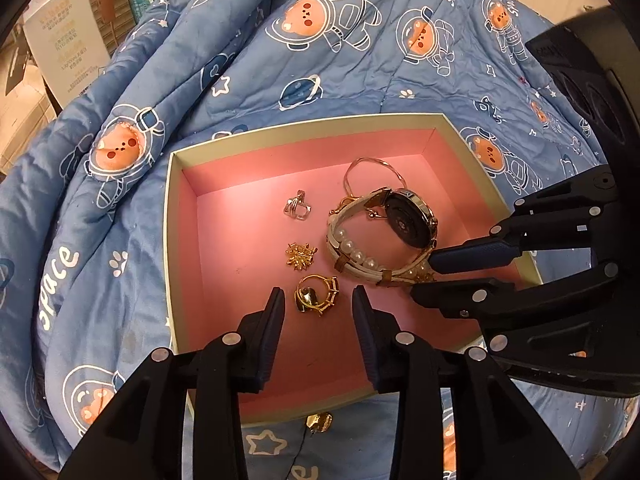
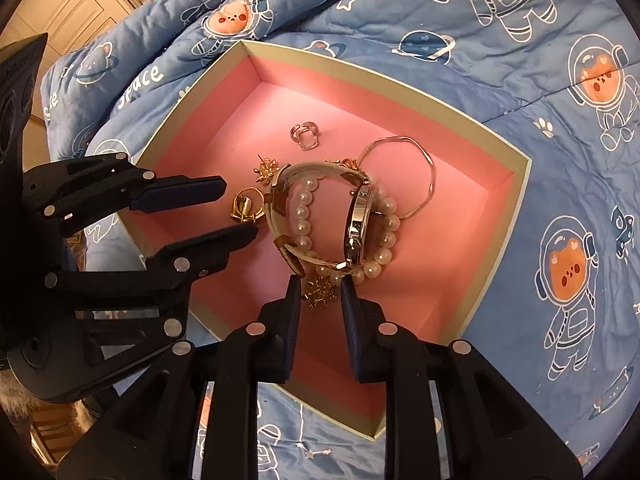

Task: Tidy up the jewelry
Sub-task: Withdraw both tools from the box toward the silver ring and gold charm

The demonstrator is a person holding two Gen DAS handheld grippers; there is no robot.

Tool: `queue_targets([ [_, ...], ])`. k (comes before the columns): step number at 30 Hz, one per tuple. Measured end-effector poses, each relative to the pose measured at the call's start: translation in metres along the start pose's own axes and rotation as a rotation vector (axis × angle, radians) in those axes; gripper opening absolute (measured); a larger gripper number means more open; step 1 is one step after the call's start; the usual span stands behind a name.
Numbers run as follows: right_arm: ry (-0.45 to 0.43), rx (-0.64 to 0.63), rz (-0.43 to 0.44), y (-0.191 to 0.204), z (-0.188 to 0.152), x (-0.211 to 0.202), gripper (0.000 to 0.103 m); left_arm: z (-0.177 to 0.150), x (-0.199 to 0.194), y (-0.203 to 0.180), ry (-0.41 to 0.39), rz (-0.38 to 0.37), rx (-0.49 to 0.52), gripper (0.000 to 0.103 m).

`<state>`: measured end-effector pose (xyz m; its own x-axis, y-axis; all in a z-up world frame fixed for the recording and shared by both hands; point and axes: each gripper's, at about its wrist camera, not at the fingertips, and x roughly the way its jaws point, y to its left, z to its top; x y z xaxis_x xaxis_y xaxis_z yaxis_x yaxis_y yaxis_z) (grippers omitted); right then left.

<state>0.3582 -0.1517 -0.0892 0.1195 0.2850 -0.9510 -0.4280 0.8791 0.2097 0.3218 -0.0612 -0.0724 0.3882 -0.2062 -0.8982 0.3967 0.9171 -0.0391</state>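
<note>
A pink-lined box lies on a blue quilt. Inside are a silver ring, a gold snowflake earring, a gold ring, a watch, a pearl bracelet and a thin bangle. My left gripper is open, its fingers on either side of the gold ring. My right gripper is open around a second gold snowflake earring by the bracelet.
A small gold earring lies on the quilt just outside the box's near edge. The quilt bunches into a ridge on the left. Cardboard boxes stand beyond the bed at far left.
</note>
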Motion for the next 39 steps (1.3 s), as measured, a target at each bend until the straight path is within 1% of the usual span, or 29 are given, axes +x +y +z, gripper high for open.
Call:
queue_targets([
  [3,-0.017,0.022,0.011,-0.004,0.001,-0.002,0.030,-0.002,-0.006,0.005,-0.020,0.003,-0.017,0.044],
  [5,-0.032,0.046,0.024,-0.009,0.000,-0.008,0.037,-0.003,-0.014,0.008,-0.045,-0.011,-0.036,0.049],
  [8,-0.070,0.067,0.058,-0.011,-0.003,-0.018,0.039,-0.006,-0.034,0.015,-0.103,-0.033,-0.073,0.058],
  [9,-0.091,0.073,0.071,-0.011,-0.004,-0.024,0.040,-0.008,-0.042,0.018,-0.129,-0.040,-0.090,0.061],
  [10,-0.114,0.078,0.084,-0.011,-0.006,-0.029,0.045,-0.010,-0.049,0.020,-0.157,-0.043,-0.107,0.069],
  [11,-0.141,0.083,0.093,-0.011,-0.009,-0.035,0.054,-0.013,-0.057,0.022,-0.184,-0.041,-0.122,0.073],
  [13,-0.202,0.089,0.101,-0.011,-0.017,-0.048,0.062,-0.021,-0.069,0.027,-0.231,-0.026,-0.152,0.084],
  [14,-0.225,0.083,0.101,-0.012,-0.022,-0.054,0.062,-0.026,-0.073,0.028,-0.246,-0.012,-0.162,0.088],
  [15,-0.250,0.075,0.095,-0.010,-0.027,-0.059,0.062,-0.030,-0.076,0.029,-0.260,0.007,-0.167,0.089],
  [18,-0.324,0.048,0.080,-0.002,-0.045,-0.072,0.062,-0.049,-0.081,0.029,-0.285,0.070,-0.167,0.091],
  [21,-0.371,0.035,0.067,0.004,-0.064,-0.078,0.062,-0.070,-0.082,0.027,-0.298,0.094,-0.162,0.091],
  [23,-0.395,0.027,0.057,0.008,-0.072,-0.078,0.062,-0.084,-0.081,0.027,-0.303,0.090,-0.179,0.092],
  [27,-0.416,0.016,0.050,0.015,-0.092,-0.075,0.062,-0.109,-0.078,0.024,-0.298,0.057,-0.218,0.091],
  [30,-0.411,-0.002,0.046,0.021,-0.106,-0.069,0.062,-0.122,-0.073,0.017,-0.290,0.048,-0.233,0.091],
  [36,-0.362,-0.011,0.015,0.032,-0.126,-0.044,0.062,-0.139,-0.065,0.002,-0.287,0.070,-0.230,0.091],
  [39,-0.353,-0.048,-0.007,0.041,-0.132,-0.036,0.059,-0.146,-0.064,-0.001,-0.286,0.073,-0.236,0.091],
])
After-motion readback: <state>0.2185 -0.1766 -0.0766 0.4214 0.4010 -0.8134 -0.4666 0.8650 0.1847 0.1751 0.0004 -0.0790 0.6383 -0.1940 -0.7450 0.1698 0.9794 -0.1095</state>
